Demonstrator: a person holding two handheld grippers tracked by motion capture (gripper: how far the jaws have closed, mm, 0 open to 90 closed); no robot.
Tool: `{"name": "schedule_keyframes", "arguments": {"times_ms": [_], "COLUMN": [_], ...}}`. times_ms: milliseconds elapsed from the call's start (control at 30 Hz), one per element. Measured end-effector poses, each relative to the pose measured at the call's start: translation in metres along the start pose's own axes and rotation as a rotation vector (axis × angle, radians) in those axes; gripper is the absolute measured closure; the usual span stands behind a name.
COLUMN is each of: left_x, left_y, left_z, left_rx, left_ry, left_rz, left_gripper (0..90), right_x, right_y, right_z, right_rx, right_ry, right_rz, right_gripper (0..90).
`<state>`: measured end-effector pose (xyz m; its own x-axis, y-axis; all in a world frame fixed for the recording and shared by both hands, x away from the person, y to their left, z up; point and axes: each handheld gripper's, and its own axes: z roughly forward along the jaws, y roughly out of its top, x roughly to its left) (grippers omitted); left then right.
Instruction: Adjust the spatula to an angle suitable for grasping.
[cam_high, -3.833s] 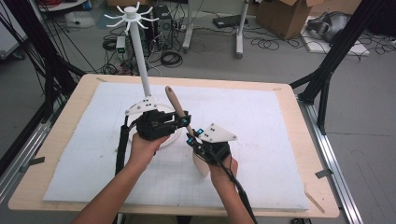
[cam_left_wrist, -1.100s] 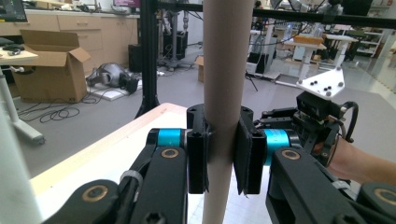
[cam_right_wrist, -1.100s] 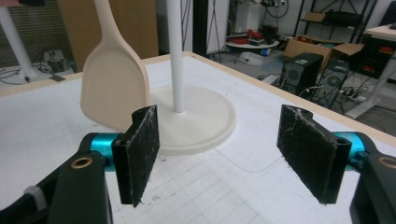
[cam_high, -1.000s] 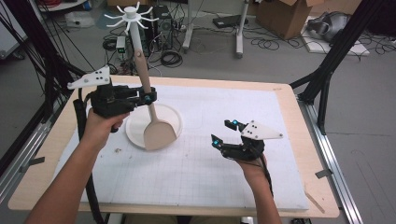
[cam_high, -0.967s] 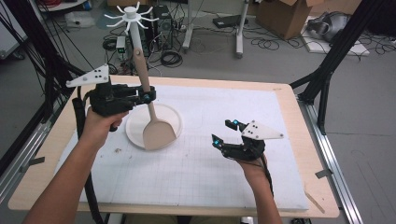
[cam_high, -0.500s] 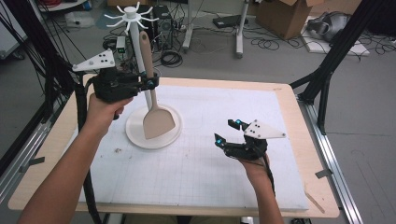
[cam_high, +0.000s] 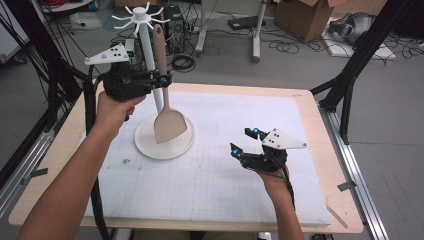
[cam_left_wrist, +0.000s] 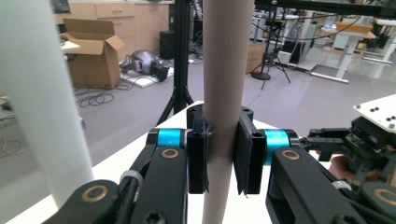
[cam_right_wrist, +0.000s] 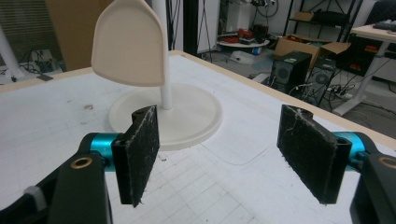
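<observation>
The left gripper (cam_high: 161, 79) was clenched on the handle of a spatula (cam_high: 168, 120), which hung upright with its flat blade just above the round base (cam_high: 150, 147) of a white stand (cam_high: 146, 60). In the left gripper view the black pads (cam_left_wrist: 246, 156) pressed both sides of the smooth, tan, round handle (cam_left_wrist: 223, 93), with the white pole (cam_left_wrist: 44, 93) close beside it. The stand's base sat near the left rear of the white gridded mat (cam_high: 210, 175), which covered most of the wooden table (cam_high: 320, 130) and left a bare wood border. The right gripper (cam_high: 245, 142) hovered over open mat, well apart from the stand, its jaws spread and empty. Its fuzzy black pads (cam_right_wrist: 140, 149) framed the pale, rounded spatula blade (cam_right_wrist: 128, 44) and the disc-shaped base (cam_right_wrist: 187, 116) farther off.
</observation>
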<state>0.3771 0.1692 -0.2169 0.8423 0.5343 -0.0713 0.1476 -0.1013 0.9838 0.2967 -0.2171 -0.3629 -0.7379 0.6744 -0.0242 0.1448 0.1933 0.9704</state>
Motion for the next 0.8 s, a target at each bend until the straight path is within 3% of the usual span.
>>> {"name": "schedule_keyframes", "arguments": {"times_ms": [267, 567, 600, 700, 800], "left_x": [0.009, 0.010, 0.010, 0.012, 0.015], "left_y": [-0.004, -0.016, -0.021, -0.041, -0.063], "left_z": [0.002, -0.005, -0.007, -0.016, -0.027], "left_rx": [0.023, -0.038, -0.042, -0.076, -0.117], "left_ry": [0.039, 0.059, 0.069, 0.103, 0.106], "left_rz": [-0.028, 0.001, -0.004, -0.017, -0.044], "left_gripper": [77.0, 75.5, 72.7, 51.5, 40.0], "right_x": [0.000, 0.000, 0.000, 0.000, -0.002], "right_y": [0.000, -0.003, -0.004, -0.007, -0.012], "right_z": [0.001, -0.001, -0.002, -0.003, -0.004], "right_rx": [0.004, 0.004, 0.004, 0.014, 0.024], "right_ry": [0.000, -0.007, -0.004, -0.011, -0.019], "right_rz": [0.000, 0.000, 0.002, 0.008, 0.014], "right_gripper": [29.1, 29.1, 29.1, 29.1, 29.1]}}
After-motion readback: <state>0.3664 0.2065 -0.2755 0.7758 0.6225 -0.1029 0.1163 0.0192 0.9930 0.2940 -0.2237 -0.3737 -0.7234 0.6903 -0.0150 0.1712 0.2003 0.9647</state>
